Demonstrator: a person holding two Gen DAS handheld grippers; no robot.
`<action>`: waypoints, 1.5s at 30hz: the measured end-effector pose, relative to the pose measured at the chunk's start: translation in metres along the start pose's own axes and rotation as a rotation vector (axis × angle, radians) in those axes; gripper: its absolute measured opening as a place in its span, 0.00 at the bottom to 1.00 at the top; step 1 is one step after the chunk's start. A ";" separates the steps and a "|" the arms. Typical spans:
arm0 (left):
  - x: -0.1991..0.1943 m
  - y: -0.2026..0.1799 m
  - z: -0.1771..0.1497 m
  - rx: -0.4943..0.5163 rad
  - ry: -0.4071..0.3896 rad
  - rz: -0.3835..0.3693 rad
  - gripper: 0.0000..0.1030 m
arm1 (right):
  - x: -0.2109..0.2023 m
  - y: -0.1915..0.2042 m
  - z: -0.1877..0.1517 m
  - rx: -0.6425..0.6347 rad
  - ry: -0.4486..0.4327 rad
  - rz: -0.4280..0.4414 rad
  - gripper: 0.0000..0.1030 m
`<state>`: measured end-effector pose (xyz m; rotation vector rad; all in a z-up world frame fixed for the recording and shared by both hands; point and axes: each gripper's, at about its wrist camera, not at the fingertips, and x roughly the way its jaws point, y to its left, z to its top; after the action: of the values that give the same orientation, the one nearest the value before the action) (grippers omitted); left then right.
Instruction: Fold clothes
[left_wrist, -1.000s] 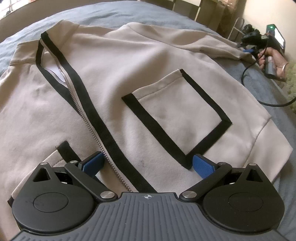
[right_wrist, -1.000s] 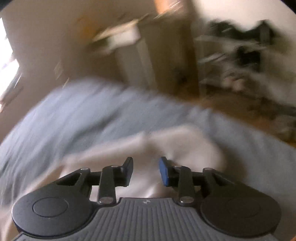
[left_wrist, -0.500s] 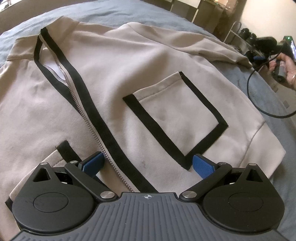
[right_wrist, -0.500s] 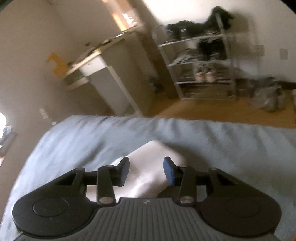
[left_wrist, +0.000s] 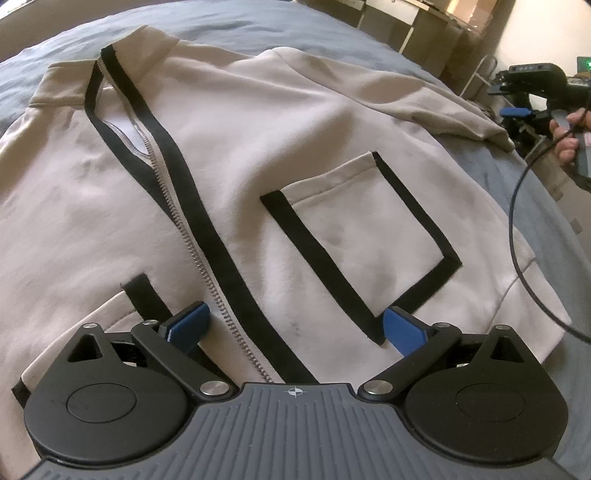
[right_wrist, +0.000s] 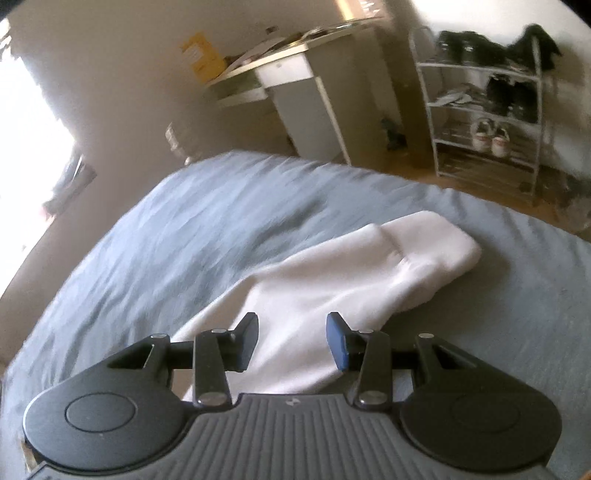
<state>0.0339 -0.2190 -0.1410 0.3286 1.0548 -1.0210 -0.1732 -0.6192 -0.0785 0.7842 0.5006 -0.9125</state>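
A beige zip jacket with black trim lies front up and spread flat on the blue bed sheet. It has a black-edged pocket and a zipper down the middle. My left gripper is wide open and empty, just above the jacket's hem by the zipper. My right gripper is open and empty over the jacket's sleeve, which stretches out across the sheet. The right gripper also shows in the left wrist view, held in a hand at the far right.
A black cable curves over the bed's right side. Beyond the bed stand a white desk and a white wire shoe rack on a wooden floor. A bright window is at the left.
The right gripper has swung down toward the sleeve and its jaws have opened wider. The left gripper has stayed over the hem, with the view shifting only slightly.
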 end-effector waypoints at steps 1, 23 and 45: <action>0.000 0.000 0.000 -0.002 0.001 0.005 0.98 | -0.003 0.004 -0.002 -0.019 0.002 -0.004 0.42; -0.027 -0.011 0.022 -0.084 -0.020 0.116 0.96 | -0.005 -0.014 0.005 -0.085 0.010 -0.053 0.42; -0.019 -0.007 0.022 -0.155 0.052 0.180 0.96 | 0.016 -0.014 0.007 -0.094 0.013 -0.107 0.42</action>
<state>0.0383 -0.2275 -0.1127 0.3193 1.1229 -0.7686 -0.1757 -0.6382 -0.0903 0.6834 0.5974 -0.9757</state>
